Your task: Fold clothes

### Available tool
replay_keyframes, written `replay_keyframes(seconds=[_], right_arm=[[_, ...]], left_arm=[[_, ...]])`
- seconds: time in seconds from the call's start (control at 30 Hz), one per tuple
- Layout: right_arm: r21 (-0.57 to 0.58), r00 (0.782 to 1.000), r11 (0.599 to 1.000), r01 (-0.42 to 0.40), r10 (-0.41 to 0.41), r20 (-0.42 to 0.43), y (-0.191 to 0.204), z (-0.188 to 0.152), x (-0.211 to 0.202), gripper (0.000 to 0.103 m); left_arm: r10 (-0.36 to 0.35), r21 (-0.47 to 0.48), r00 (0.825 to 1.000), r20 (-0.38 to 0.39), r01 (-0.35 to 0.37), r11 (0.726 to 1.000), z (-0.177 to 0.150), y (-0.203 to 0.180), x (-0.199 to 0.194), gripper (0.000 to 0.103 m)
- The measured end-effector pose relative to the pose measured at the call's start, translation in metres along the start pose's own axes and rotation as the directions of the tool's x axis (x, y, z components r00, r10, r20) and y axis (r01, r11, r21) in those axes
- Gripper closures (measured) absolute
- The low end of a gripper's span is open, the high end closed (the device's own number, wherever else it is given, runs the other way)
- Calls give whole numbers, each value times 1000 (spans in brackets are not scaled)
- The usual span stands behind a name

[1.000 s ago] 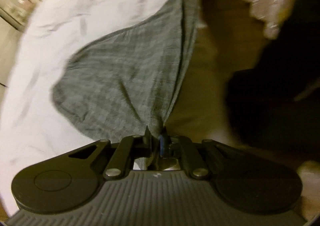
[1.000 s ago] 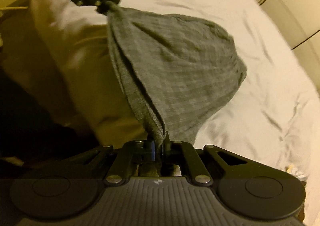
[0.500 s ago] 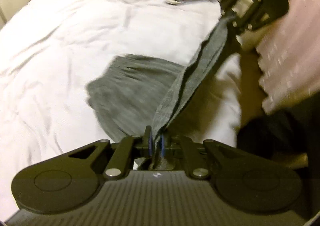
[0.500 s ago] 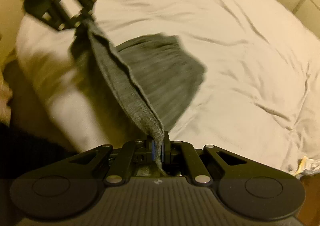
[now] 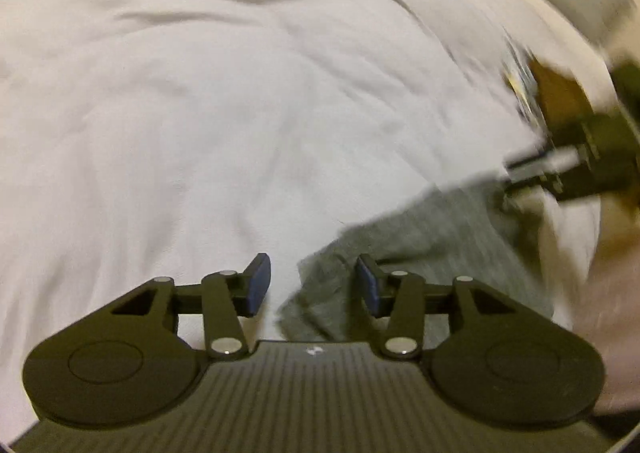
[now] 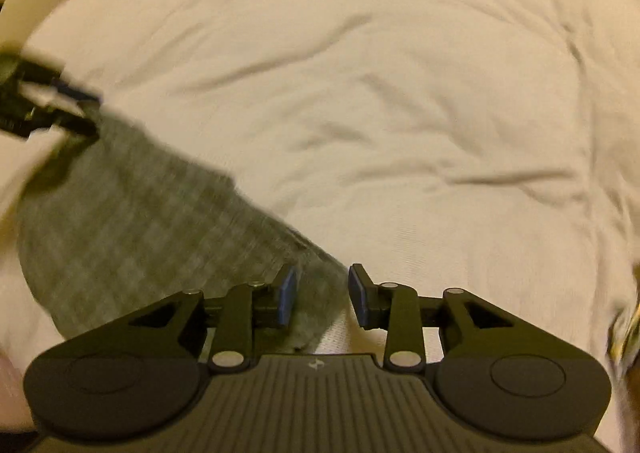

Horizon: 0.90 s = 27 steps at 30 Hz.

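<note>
A grey checked garment [image 5: 432, 245] lies flat on the white bed sheet [image 5: 200, 113]. In the left wrist view my left gripper [image 5: 313, 285] is open, its blue pads apart over the garment's near corner. The right gripper [image 5: 560, 169] shows blurred at the garment's far right corner. In the right wrist view the garment [image 6: 140, 221] spreads to the left, and my right gripper [image 6: 322, 297] is open over its near corner. The left gripper [image 6: 52, 105] appears blurred at the garment's far left end.
The wrinkled white sheet [image 6: 400, 93] covers the whole bed ahead of both grippers. A brown item with a yellowish patch [image 5: 556, 93] lies at the bed's right side. A pale sleeve [image 5: 616, 313] is at the right edge.
Both grippers lowered the stretched garment onto the bed and opened, letting go of its corners. The garment now lies flat instead of hanging between them.
</note>
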State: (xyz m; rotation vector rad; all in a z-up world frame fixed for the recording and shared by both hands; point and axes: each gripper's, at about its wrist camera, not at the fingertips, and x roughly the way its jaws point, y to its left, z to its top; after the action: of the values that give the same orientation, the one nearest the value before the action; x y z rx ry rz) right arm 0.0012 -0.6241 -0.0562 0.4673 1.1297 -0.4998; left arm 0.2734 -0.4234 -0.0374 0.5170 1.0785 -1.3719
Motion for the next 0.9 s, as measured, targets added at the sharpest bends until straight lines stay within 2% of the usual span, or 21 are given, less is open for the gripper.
replay_keyframes(seconds=[0.07, 0.17, 0.33, 0.4, 0.43, 0.47, 0.5, 0.57, 0.6, 0.67, 0.8, 0.9], right_arm=[[71, 1000, 997, -17, 15, 21, -7, -9, -10, 68], [202, 995, 975, -97, 92, 36, -15, -26, -14, 67], [357, 983, 917, -179, 182, 26, -15, -54, 9, 56], [416, 979, 887, -199, 200, 41, -17, -62, 22, 56], [440, 977, 873, -208, 207, 51, -20, -63, 27, 56], [461, 975, 860, -216, 214, 58, -23, -64, 31, 56], [471, 974, 855, -220, 217, 60, -25, -64, 35, 56], [468, 975, 857, -216, 214, 59, -28, -60, 40, 59], [455, 978, 867, -203, 201, 54, -29, -58, 41, 65], [444, 983, 877, -182, 180, 47, -31, -53, 40, 70], [417, 995, 903, -100, 80, 65, -27, -50, 15, 67], [381, 995, 922, -64, 31, 91, -17, -57, -6, 66]], left_arm=[[12, -82, 1000, 21, -10, 997, -6, 11, -14, 61], [-6, -195, 1000, 19, 9, 981, -22, 23, -26, 61], [-90, -335, 995, -35, 73, 940, -46, 25, -3, 60], [-133, -397, 990, -39, 107, 912, -49, 27, 10, 67], [-138, -405, 990, -36, 112, 908, -48, 28, 15, 70], [-139, -407, 990, -33, 114, 906, -45, 28, 20, 82], [-141, -410, 990, -29, 117, 905, -43, 29, 25, 87], [-116, -373, 992, -39, 94, 923, -36, 27, 33, 90], [-105, -354, 993, -43, 83, 932, -33, 26, 37, 91], [-95, -351, 994, -45, 73, 934, -27, 27, 37, 93], [-49, -372, 999, 12, 50, 927, -23, 36, 8, 91], [-8, -264, 1000, 28, 15, 964, -25, 19, -16, 91]])
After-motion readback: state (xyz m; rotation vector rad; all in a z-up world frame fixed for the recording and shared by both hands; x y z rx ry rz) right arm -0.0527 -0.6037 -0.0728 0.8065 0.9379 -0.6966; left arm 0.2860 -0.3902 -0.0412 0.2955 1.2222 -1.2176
